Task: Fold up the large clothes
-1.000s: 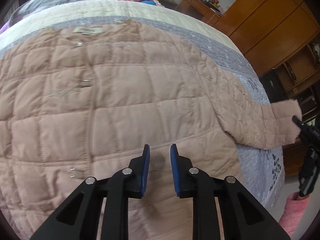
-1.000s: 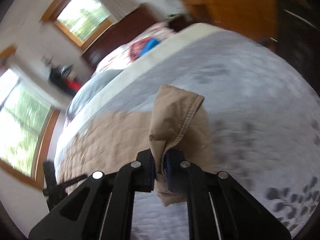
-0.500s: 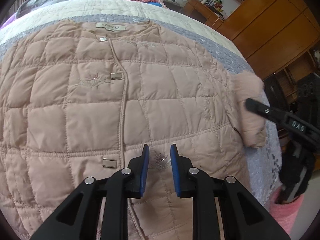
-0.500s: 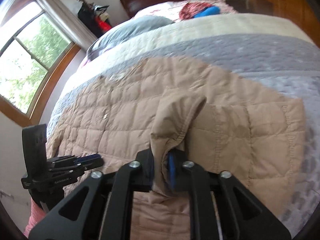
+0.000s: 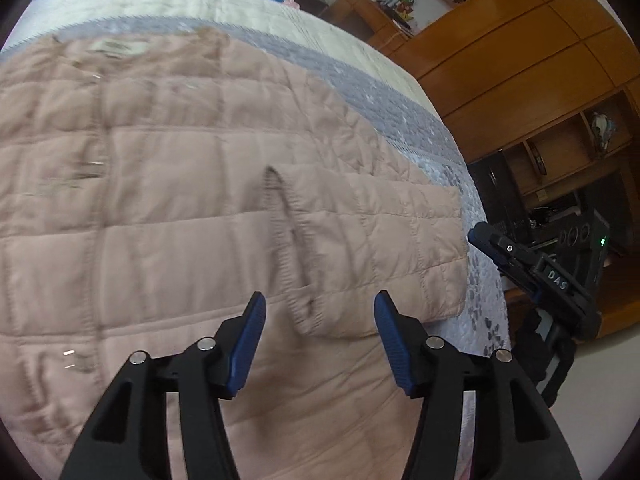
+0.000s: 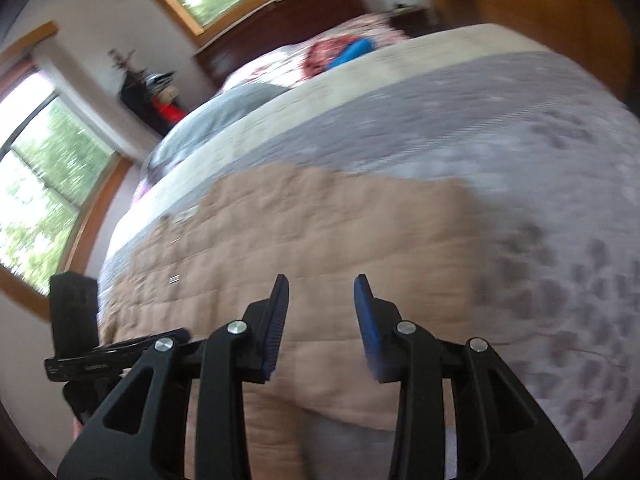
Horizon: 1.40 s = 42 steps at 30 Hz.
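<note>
A pale pink quilted jacket lies spread on the bed, front up. Its right sleeve is folded inward across the body, the cuff just beyond my left gripper. The left gripper's jaws are opening, held above the jacket with nothing gripped. My right gripper hovers over the same jacket near its edge; its jaws are opening too and nothing is pinched between them. It also shows in the left wrist view as the right gripper at the bed's right side.
The grey and cream bedspread covers the bed, with a grey pillow and red and blue items at the head. A wooden wardrobe and shelves stand on the right. Windows are on the far wall.
The right gripper carried the sleeve over the jacket body, let it go and drew back to the bed's edge. Both grippers' jaws have opened wider. The left view shifted right.
</note>
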Each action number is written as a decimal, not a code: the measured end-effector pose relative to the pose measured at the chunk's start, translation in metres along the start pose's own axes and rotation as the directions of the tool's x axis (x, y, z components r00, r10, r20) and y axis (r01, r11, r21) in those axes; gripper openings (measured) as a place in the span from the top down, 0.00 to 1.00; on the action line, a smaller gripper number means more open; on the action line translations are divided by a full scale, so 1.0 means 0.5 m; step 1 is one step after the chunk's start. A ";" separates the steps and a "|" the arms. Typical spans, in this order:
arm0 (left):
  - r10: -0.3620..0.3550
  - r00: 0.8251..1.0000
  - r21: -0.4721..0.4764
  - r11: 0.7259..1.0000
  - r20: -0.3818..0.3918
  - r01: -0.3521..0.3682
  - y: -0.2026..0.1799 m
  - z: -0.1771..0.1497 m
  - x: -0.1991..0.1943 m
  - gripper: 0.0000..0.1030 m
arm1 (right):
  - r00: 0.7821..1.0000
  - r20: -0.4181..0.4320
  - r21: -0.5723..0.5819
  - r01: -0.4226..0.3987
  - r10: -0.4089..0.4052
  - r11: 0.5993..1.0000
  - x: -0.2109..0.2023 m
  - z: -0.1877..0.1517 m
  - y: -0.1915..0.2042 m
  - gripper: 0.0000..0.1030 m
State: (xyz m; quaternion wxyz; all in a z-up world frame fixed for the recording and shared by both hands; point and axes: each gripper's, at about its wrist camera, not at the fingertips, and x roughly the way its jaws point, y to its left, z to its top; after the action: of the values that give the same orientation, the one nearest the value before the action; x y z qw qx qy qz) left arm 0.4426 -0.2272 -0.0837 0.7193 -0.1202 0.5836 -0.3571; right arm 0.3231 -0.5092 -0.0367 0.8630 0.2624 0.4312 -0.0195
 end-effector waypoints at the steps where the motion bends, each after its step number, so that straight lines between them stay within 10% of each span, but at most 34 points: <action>1: 0.011 1.000 0.003 1.000 -0.001 -0.011 -0.005 0.004 0.012 0.50 | 1.000 0.004 0.025 0.009 -0.009 1.000 -0.006 -0.002 -0.024 0.67; 3: 0.029 1.000 0.014 0.999 -0.004 -0.029 -0.012 0.010 0.035 0.84 | 1.000 0.009 0.046 0.019 -0.020 0.999 -0.002 -0.010 -0.049 0.67; 7: 0.022 0.999 0.020 1.000 0.036 -0.023 -0.009 0.002 0.021 0.96 | 0.999 0.021 0.070 0.030 -0.031 0.997 -0.005 -0.021 -0.077 0.67; 24: 0.198 0.910 -0.050 0.980 0.364 -0.194 0.148 -0.073 -0.336 0.97 | 0.973 -0.173 -0.065 -0.166 0.153 0.984 0.105 -0.058 0.090 0.67; 38: 0.326 0.915 -0.163 0.942 0.236 -0.294 0.323 -0.093 -0.240 0.94 | 0.973 -0.229 -0.177 -0.012 -0.030 0.984 0.178 -0.083 0.149 0.78; 42: 0.405 0.871 -0.202 0.911 0.278 -0.359 0.293 -0.096 -0.293 0.84 | 0.982 -0.188 -0.197 -0.022 -0.016 0.980 0.136 -0.072 0.189 0.73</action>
State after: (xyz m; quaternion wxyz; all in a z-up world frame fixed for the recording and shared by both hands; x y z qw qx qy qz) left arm 0.4434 -0.0150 -0.0737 0.8487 -0.1088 0.4980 -0.1410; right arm 0.3641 -0.3981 -0.0646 0.8401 0.1762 0.5107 0.0498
